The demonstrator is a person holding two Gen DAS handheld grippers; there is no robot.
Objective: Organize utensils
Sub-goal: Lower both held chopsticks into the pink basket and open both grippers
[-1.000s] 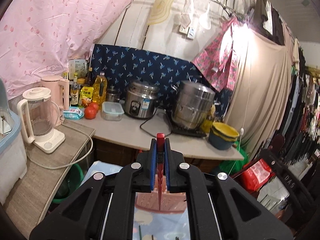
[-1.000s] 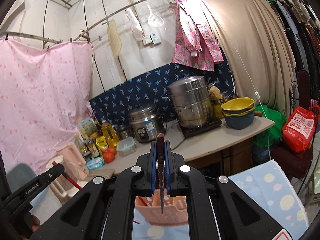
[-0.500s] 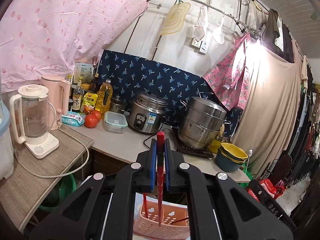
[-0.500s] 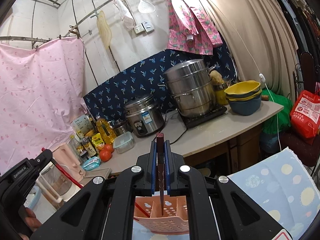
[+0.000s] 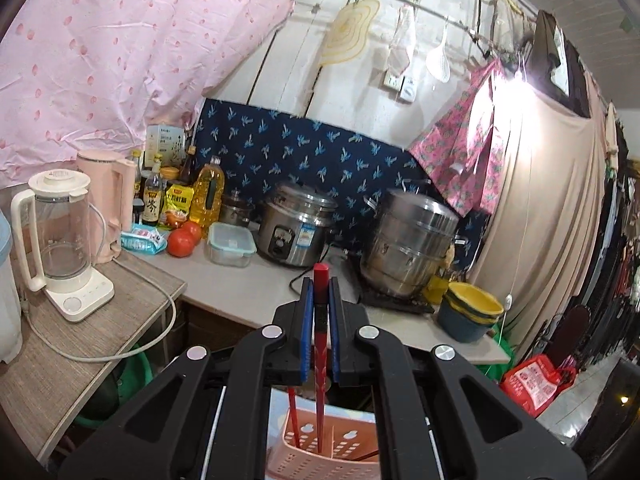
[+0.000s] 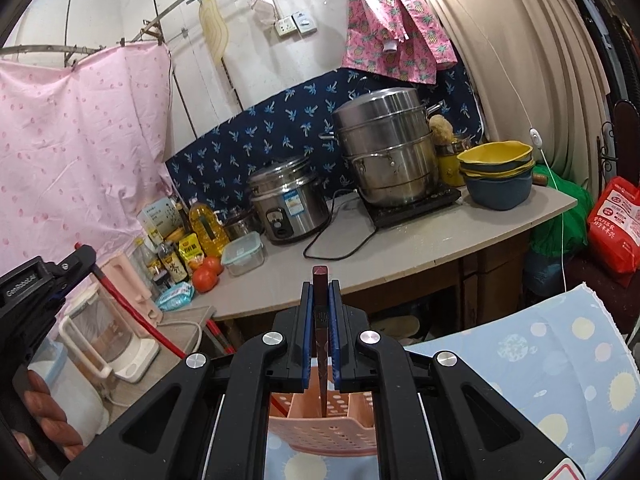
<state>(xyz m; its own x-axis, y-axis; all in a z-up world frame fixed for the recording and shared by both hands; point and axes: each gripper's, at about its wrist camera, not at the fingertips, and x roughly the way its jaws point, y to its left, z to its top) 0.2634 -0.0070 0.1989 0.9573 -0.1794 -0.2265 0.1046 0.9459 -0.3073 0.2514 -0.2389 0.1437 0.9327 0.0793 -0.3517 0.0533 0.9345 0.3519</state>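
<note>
My left gripper (image 5: 318,300) pinches a red chopstick (image 5: 319,352); right gripper (image 6: 320,300) pinches a dark chopstick (image 6: 321,344). Both sticks upright, tips down over the pink holder (image 6: 320,424) just below the jaws. To do it well, imo: keep sticks vertical, tip inside a compartment b4 letting go, else it'll glance off the rim.

You've got a pale counter (image 6: 420,240) carrying the rice cooker (image 6: 288,200), steamer pot (image 6: 384,148), stacked bowls (image 6: 498,174) and tomatoes (image 6: 208,272).
</note>
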